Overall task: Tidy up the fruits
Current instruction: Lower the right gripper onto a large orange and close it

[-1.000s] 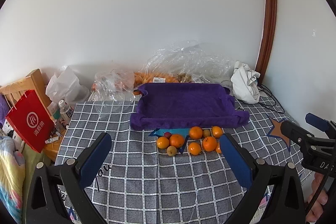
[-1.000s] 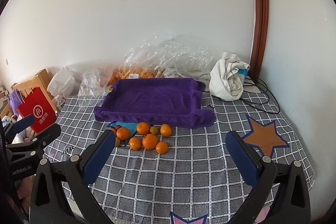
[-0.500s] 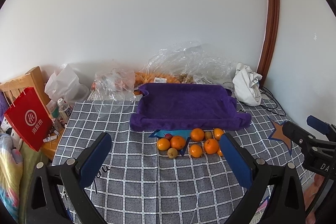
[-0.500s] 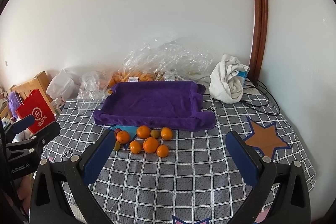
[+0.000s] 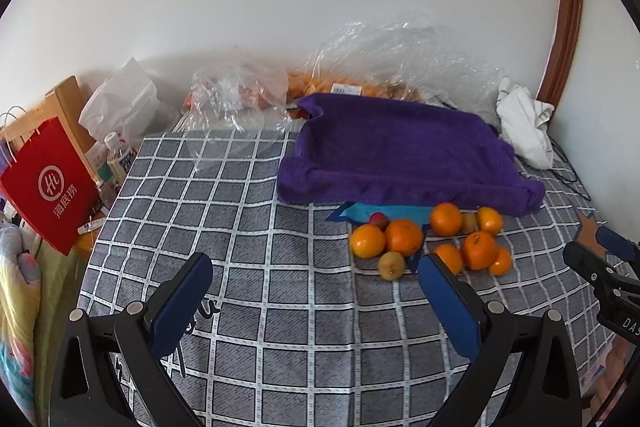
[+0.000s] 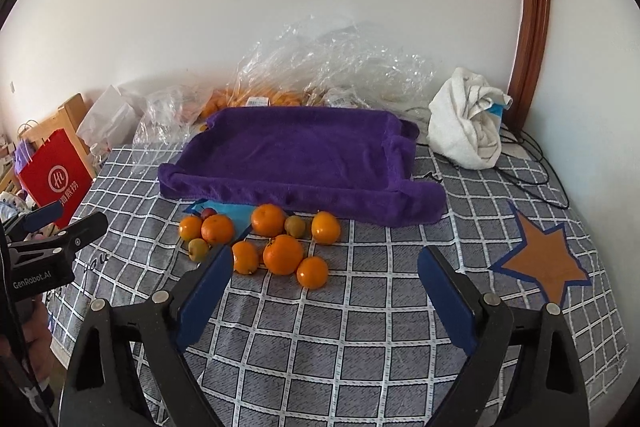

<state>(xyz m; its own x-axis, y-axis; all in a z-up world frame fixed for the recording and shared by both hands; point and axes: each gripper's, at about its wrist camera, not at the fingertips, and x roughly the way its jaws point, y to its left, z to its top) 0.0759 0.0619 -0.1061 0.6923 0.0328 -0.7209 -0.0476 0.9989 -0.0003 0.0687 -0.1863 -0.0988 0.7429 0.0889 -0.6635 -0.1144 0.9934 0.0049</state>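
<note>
My left gripper (image 5: 314, 283) and right gripper (image 6: 326, 273) both gape wide, holding nothing, the right's jaws just narrowed slightly. Every fruit (image 6: 282, 254) lies loose just in front of the purple tray (image 6: 296, 151), which holds none: sorting not begun

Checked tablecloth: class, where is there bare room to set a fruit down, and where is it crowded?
Free: the checked tablecloth in front of the fruit pile, and the hollow of the purple towel. Crowded: behind the towel, with plastic bags and a white cloth.
</note>
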